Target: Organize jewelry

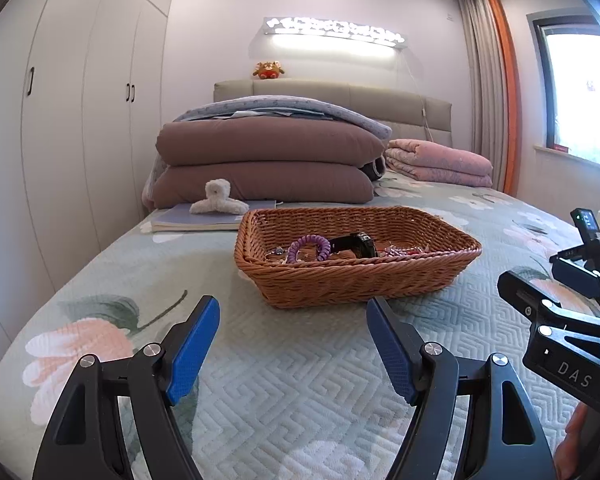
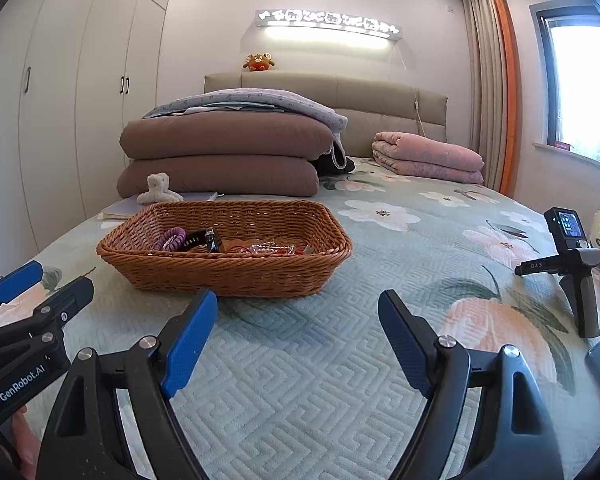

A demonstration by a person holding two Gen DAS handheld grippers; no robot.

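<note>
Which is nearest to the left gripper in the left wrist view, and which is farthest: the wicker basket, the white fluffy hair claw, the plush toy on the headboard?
From the left gripper, open and empty:
1. Wicker basket, just ahead on the bed.
2. White fluffy hair claw, behind the basket to the left, on a notebook.
3. Plush toy, on the headboard at the far wall.

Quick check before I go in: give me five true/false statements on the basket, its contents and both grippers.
1. The wicker basket sits on the bed's quilt. True.
2. The basket is empty. False: a purple spiral band, a black watch and more small pieces lie inside.
3. The left gripper is open and holds nothing. True.
4. The right gripper grips the watch. False: it is open and empty, short of the basket.
5. The fluffy white hair claw lies in the basket. False: it rests on a notebook behind it.
</note>
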